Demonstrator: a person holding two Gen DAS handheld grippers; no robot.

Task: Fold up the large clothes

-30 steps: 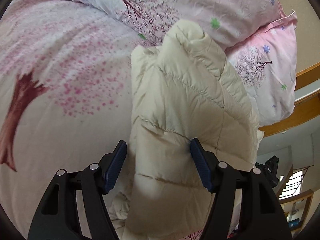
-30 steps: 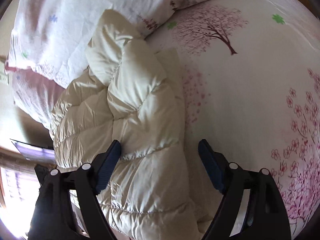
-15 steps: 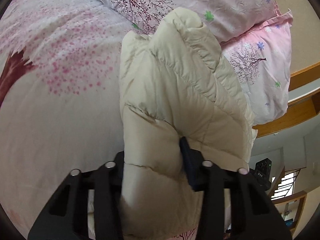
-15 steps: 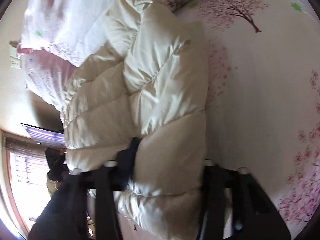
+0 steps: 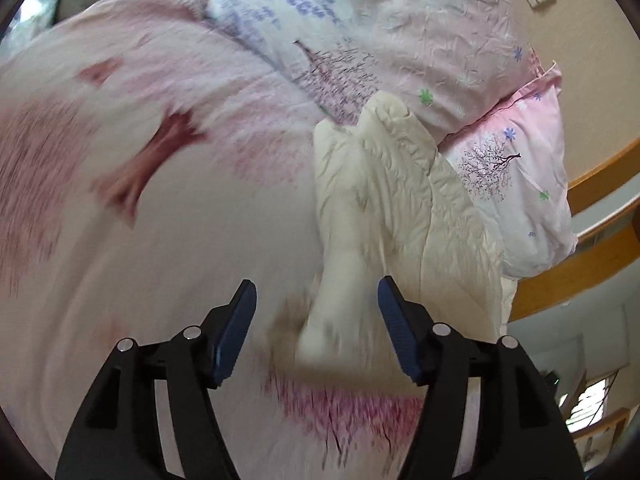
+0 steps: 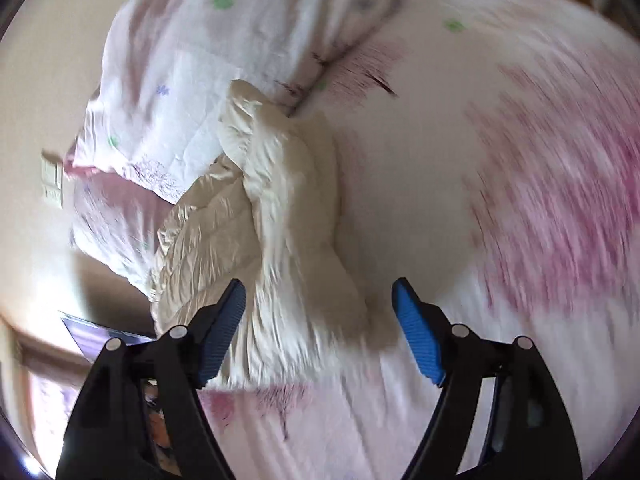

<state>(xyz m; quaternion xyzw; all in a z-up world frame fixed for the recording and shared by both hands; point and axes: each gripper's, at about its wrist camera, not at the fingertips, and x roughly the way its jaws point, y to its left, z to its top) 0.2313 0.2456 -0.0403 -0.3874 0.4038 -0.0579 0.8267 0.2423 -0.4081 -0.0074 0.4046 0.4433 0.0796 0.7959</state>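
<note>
A cream quilted puffer jacket [image 5: 396, 216] lies folded into a long bundle on the pink floral bed sheet [image 5: 168, 240], its far end against the pillows. It also shows in the right wrist view [image 6: 288, 216]. My left gripper [image 5: 316, 320] is open and empty, raised above the jacket's near end. My right gripper [image 6: 320, 320] is open and empty, also above the jacket's near end. Both views are motion-blurred.
Two floral pillows [image 5: 440, 40] lie at the head of the bed, also in the right wrist view [image 6: 192, 92]. A wooden bed frame [image 5: 592, 256] runs at the right. A wall switch [image 6: 52, 184] is on the beige wall.
Both grippers were shut on the jacket's near end half a second ago. Now both have opened, let it go and pulled back and up. The jacket lies on the bed.
</note>
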